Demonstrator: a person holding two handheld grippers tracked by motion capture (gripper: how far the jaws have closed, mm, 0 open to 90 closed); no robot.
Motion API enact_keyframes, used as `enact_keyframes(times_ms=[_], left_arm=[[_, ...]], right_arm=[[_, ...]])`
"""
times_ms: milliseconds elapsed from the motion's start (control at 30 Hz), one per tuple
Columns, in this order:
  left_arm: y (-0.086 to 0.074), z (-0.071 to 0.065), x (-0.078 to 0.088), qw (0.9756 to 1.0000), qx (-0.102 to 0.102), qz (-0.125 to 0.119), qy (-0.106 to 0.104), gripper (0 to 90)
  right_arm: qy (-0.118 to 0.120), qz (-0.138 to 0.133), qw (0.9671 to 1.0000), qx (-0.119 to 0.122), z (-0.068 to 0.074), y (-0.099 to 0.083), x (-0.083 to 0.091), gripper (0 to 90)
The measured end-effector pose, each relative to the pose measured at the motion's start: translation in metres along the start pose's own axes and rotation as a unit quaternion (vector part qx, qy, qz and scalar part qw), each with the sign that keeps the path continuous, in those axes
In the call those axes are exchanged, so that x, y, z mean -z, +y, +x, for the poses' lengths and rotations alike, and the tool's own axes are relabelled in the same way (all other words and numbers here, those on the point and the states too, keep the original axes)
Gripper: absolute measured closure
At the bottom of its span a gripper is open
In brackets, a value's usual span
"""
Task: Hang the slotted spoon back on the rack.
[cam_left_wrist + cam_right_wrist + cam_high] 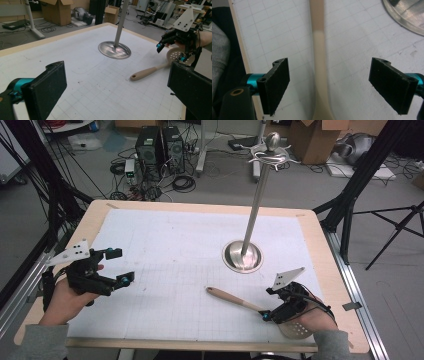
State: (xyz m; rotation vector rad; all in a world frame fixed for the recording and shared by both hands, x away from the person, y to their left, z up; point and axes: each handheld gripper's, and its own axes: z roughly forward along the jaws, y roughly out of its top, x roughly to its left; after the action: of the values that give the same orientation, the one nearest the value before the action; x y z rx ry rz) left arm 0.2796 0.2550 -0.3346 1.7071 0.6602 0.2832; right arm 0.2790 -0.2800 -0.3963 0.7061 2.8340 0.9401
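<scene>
Looks like the grab step: the right gripper (276,310) hangs low over the slotted spoon (235,298) lying on the counter (165,245) near the front right edge, fingers spread either side of the handle without touching. Next it probably needs to close on it. The left gripper (117,266) sits well off to the left, fingers spread, nothing between them.

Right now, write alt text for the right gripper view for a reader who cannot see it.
The right gripper hangs open over a beige slotted spoon, whose handle runs up between the two black pads without touching either. Beneath lies a white gridded mat, with the edge of a round metal stand base at upper right.
</scene>
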Motion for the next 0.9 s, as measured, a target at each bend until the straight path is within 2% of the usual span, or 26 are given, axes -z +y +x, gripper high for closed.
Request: enact_keyframes(times_ms=[67,133,400,600,700,900], left_arm=[[0.000,0.001,-0.001,1.0000,0.000,0.001,0.001,2.6],[-0.001,0.002,-0.002,1.0000,0.002,0.003,0.000,2.6],[-0.003,0.002,-0.003,1.0000,0.003,0.007,0.000,2.6],[-0.002,0.002,-0.003,1.0000,0.002,0.006,0.000,2.6],[-0.004,0.003,-0.004,1.0000,0.004,0.009,0.000,2.6],[-0.003,0.002,-0.003,1.0000,0.001,0.009,0.000,2.6]], right_arm=[[0.006,0.002,1.0000,0.005,0.000,0.001,-0.001,20.0],[0.022,0.004,0.9997,0.003,-0.001,0.000,-0.002,23.8],[0.028,0.015,0.9995,-0.002,0.000,0.002,-0.009,23.3],[0.019,0.021,0.9996,-0.004,0.001,0.002,-0.013,23.7],[0.021,0.024,0.9995,-0.004,0.001,0.002,-0.016,26.7],[0.019,0.033,0.9993,-0.005,0.001,0.001,-0.017,39.4]])
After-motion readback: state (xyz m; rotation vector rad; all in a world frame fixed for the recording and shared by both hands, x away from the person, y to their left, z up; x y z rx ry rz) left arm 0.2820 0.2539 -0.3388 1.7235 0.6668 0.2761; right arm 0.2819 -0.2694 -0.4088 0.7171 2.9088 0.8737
